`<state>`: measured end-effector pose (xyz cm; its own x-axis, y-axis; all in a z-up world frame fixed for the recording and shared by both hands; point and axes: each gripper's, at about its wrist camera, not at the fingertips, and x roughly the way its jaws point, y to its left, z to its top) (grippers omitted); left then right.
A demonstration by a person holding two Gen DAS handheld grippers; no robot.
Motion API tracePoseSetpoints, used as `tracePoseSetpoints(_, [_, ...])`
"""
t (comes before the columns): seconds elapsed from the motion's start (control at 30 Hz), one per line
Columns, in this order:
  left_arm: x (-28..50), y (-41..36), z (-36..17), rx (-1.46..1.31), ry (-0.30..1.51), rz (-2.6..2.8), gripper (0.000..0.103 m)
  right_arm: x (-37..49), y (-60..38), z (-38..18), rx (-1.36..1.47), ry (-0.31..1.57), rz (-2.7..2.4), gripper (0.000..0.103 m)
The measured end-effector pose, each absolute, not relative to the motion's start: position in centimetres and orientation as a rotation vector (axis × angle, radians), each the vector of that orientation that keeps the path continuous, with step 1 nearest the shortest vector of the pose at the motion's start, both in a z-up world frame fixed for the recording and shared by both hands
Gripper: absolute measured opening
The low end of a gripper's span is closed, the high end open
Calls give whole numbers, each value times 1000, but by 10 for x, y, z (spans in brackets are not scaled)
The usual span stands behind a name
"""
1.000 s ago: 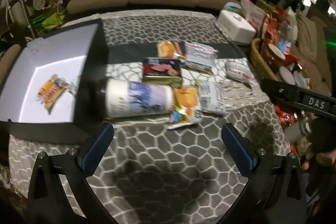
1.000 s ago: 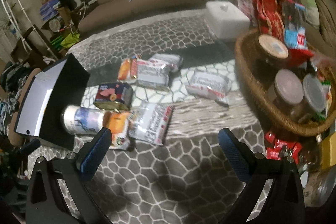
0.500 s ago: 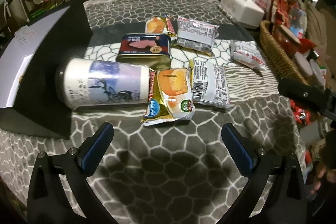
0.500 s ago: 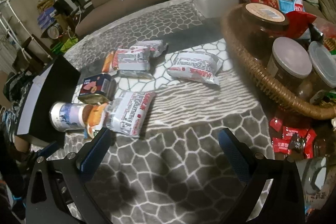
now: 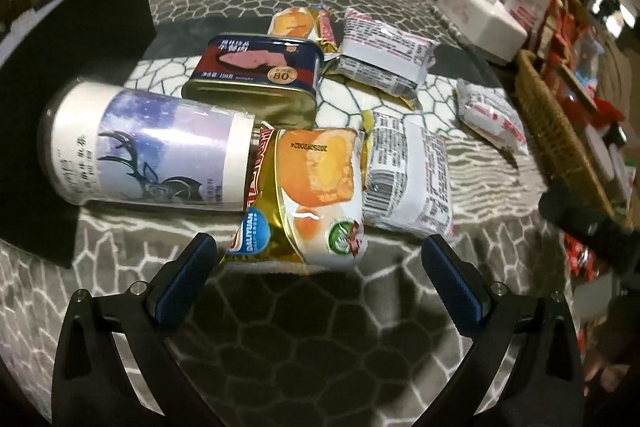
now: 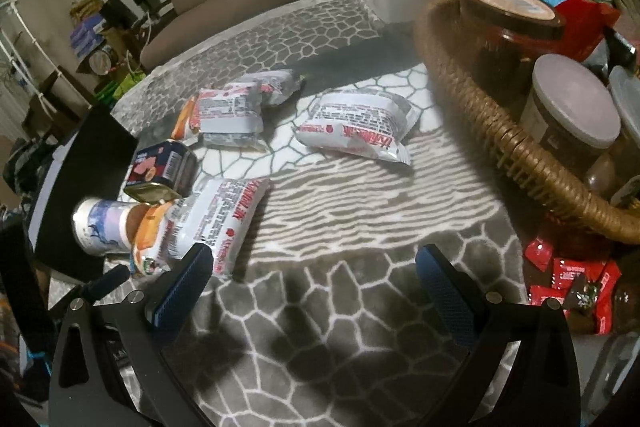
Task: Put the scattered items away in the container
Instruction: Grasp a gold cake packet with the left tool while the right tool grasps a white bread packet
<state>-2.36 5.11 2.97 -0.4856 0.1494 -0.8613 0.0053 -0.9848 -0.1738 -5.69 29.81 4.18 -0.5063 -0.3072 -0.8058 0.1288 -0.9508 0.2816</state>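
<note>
My left claw (image 5: 320, 259) is spread wide and holds nothing, its blue pads (image 5: 188, 275) low over the patterned table (image 5: 320, 339), and the gold-and-orange cake packet (image 5: 308, 195) lies right at the mouth between them. I judge this to be the reach for the next item, with the grasp not yet made. My right claw (image 6: 312, 279) is also wide open and empty, hovering over bare cloth with a white snack packet (image 6: 216, 223) near its left finger. Just past the cake packet, on its left, lies the white canister with the deer label (image 5: 148, 155) on its side, its end touching the packet; on the right a white wrapped snack (image 5: 408, 179) lies against the packet's other edge. Behind them stands the blue luncheon meat tin (image 5: 260, 75), resting against the canister, and beyond it a second cake packet (image 5: 300, 25), another grey-white packet (image 5: 384, 57) and one more white packet (image 5: 492, 119) set apart to the right. The black container (image 5: 72, 67) sits at the left of the table just behind the canister, its interior out of view here. The wicker basket (image 6: 480, 115) of jars at the right seems no part of the job. The next move, as I see it, calls for easing the left claw forward and down so the pads straddle the cake packet, pinching the soft wrapper without nudging the canister into a roll, then lifting it left over the container's wall.
</note>
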Motion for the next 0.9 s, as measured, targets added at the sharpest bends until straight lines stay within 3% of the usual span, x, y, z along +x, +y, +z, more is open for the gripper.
tracePoseSetpoints(0.13, [-31,47,22,-1556,-276,2630,102,-65,297,35,1408,-299,-2492,103])
tracePoseSetpoints(0.33, [-35,45,11,-1536,-258,2621,86,-73,302,32,1400,-392,-2462,103])
tracePoseSetpoints(0.4, [-35,46,13,-1514,-236,2629,66,-74,304,33,1397,-412,-2460,103])
tracePoseSetpoints(0.6, [-38,46,13,-1507,-192,2611,66,-89,309,35,1398,-402,-2468,103])
tracePoseSetpoints(0.77, [-36,43,14,-1491,-201,2609,65,-96,305,27,1417,-513,-2368,103])
tracePoseSetpoints(0.9, [-30,37,17,-1484,-196,2605,62,-91,280,28,1428,-419,-2345,103])
